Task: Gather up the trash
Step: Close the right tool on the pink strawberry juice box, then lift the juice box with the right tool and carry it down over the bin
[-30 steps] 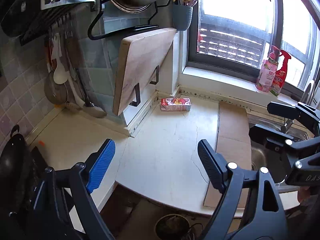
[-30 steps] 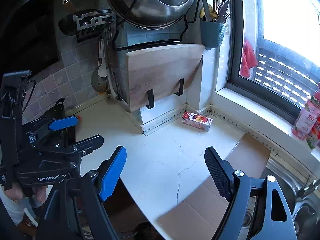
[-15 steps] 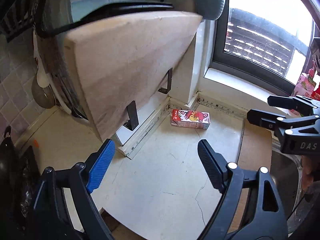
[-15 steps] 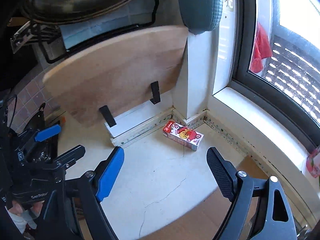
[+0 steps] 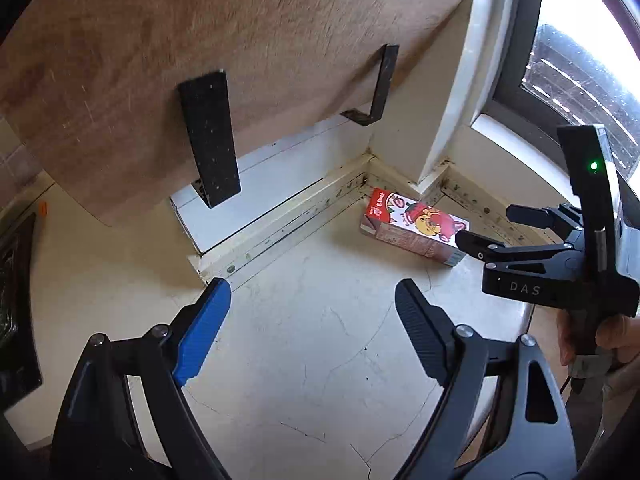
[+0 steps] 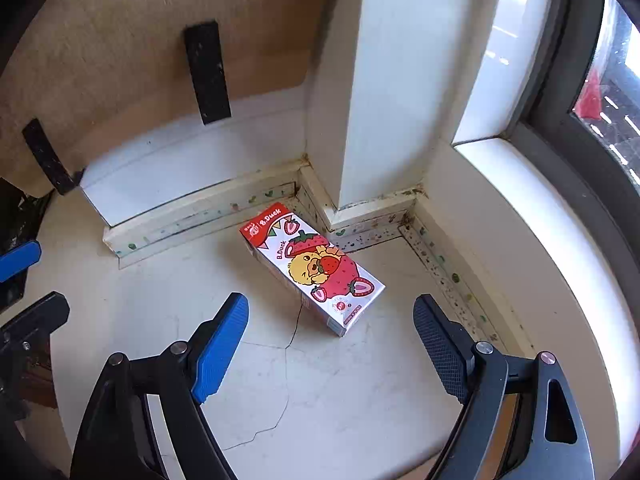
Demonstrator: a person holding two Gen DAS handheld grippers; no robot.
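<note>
The carton (image 6: pixel 312 268) lies flat on the bench (image 6: pixel 360 392), just ahead of the right hand-held gripper (image 6: pixel 332 340) and slightly toward its left finger, angled so its long axis runs diagonally away toward the wall corner. Its far end sits near the skirting below the pillar (image 6: pixel 384 92); whether it touches there I cannot tell. The right hand-held gripper is spread wide with nothing between its fingers, and the carton's near end is just beyond the fingertips. The left hand-held gripper (image 5: pixel 312 320) is also wide open and empty, with the carton (image 5: pixel 412 232) well ahead of it and to its right.

The carton looks like a small drink box: probably light, thin-walled and easy to crush if empty, with a glossy printed skin that may slip. The best hold is likely across its narrow width, near mid-length, with a gentle squeeze on the two long side faces. That calls for turning the right hand-held gripper so its fingers straddle the diagonal body. The wall corner leaves little room at the far end, so the near half is the safer place to take it.
</note>
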